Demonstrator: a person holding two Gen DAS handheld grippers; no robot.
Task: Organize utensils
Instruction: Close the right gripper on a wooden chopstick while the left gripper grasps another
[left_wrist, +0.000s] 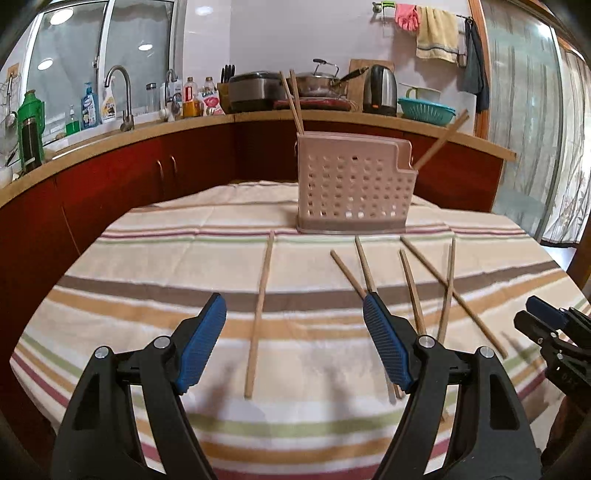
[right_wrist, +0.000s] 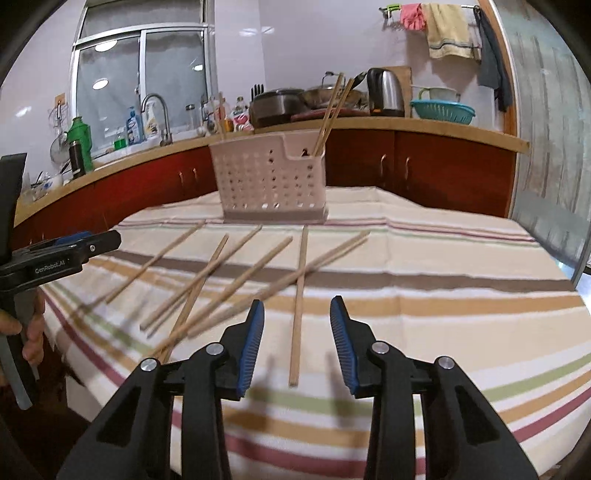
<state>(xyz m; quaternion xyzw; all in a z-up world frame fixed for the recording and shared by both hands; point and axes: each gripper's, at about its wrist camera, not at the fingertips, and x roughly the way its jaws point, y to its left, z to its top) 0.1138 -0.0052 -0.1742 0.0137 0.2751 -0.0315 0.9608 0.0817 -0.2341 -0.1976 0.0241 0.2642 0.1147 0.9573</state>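
Wooden chopsticks (left_wrist: 410, 288) lie scattered on the striped cloth (left_wrist: 147, 295) of the worktop, most of them crossing one another at centre right of the left wrist view, one single chopstick (left_wrist: 260, 314) apart to their left. Behind them, at upper centre, stands a pale perforated utensil holder (left_wrist: 352, 184) with several chopsticks upright or leaning inside. The left claw (left_wrist: 295, 339) hangs spread wide above the cloth, the single chopstick lying below the gap, untouched. The right claw (right_wrist: 297, 339) is spread more narrowly, nothing pinched; another chopstick (right_wrist: 299, 302) lies on the cloth below its gap.
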